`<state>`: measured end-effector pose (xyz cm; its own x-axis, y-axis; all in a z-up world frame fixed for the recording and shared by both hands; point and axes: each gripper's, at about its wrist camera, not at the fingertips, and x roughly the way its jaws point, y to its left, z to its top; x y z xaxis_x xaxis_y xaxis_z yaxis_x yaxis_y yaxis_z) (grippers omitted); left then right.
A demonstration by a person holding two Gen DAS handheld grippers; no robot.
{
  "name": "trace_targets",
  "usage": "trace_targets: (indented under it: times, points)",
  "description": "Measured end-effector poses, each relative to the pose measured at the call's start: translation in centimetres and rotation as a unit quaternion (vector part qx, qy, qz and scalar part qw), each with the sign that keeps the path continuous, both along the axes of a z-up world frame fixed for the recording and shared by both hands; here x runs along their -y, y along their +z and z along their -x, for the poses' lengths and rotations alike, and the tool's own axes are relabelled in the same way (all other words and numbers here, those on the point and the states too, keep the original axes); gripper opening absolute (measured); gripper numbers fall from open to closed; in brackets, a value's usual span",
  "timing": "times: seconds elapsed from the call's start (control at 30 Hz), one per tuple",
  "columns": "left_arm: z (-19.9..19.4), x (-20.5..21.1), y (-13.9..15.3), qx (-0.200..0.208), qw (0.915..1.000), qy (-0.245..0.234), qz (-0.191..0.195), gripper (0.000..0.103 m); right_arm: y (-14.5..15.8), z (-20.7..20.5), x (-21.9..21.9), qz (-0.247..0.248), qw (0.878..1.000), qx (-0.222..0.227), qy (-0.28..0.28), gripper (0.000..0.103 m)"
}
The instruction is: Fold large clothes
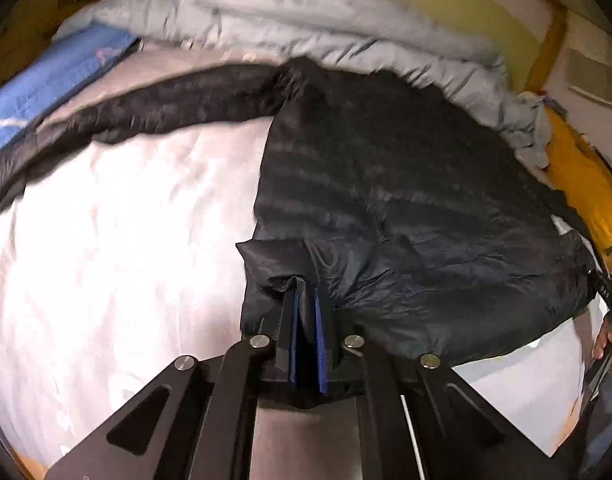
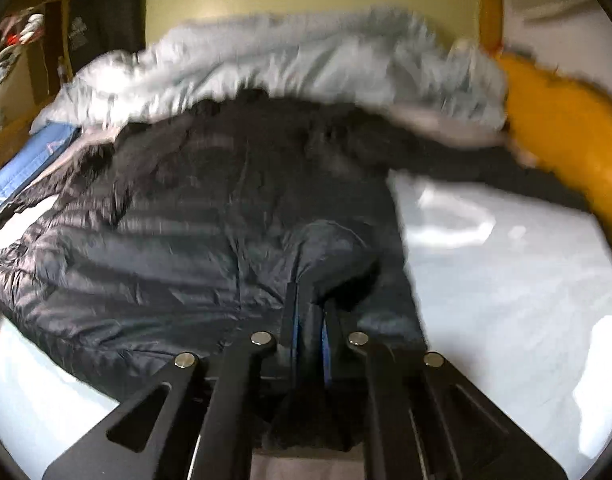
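A large black quilted puffer jacket [image 1: 406, 184] lies spread on a white bed sheet [image 1: 118, 248]. One sleeve [image 1: 118, 120] stretches out to the left. My left gripper [image 1: 305, 292] is shut on a bunch of the jacket's near left hem corner. The other hand-held gripper [image 1: 608, 304] shows at the right edge by the jacket's far hem. In the right wrist view the jacket [image 2: 178, 240] fills the middle and left, and my right gripper [image 2: 310, 304] is shut on a fold of its near hem. The view is blurred.
A pale grey duvet [image 1: 306, 20] is heaped along the back of the bed, also in the right wrist view [image 2: 286, 68]. A blue cloth [image 1: 54, 76] lies at the left. A yellow-orange garment [image 1: 582, 176] lies at the right. Bare sheet [image 2: 506, 272] lies right of the jacket.
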<state>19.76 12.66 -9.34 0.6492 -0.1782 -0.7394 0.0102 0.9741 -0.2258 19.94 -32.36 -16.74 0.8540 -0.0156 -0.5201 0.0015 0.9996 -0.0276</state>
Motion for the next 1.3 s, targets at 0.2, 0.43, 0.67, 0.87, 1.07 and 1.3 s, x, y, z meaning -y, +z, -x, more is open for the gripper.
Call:
trace_targets:
  times: [0.2, 0.43, 0.67, 0.87, 1.07, 1.3]
  points:
    - [0.1, 0.6, 6.4, 0.164, 0.9862, -0.001, -0.024, 0.004, 4.0, 3.5, 0.7, -0.009, 0.993, 0.109, -0.036, 0.004]
    - [-5.8, 1.7, 4.3, 0.119, 0.9893, 0.010, -0.084, 0.004, 1.2, -1.9, 1.0, 0.005, 0.998, 0.024, -0.059, 0.004]
    - [-8.4, 0.3, -3.5, 0.007, 0.9971, 0.012, -0.074, 0.004, -2.5, -4.4, 1.1, -0.001, 0.997, -0.061, -0.051, 0.007]
    - [-7.2, 0.9, -2.2, 0.037, 0.9921, 0.032, -0.116, 0.011, -2.0, -3.3, 1.9, -0.008, 0.996, -0.043, -0.083, 0.033]
    - [-0.7, 4.0, 4.4, 0.189, 0.9717, 0.016, -0.141, 0.082, 2.6, 2.7, -2.2, 0.031, 0.995, 0.086, -0.045, 0.103]
    - [2.0, 11.0, 4.0, 0.127, 0.9804, -0.109, -0.104, 0.082, 1.7, 3.1, -7.9, -0.002, 0.998, 0.038, 0.055, 0.103]
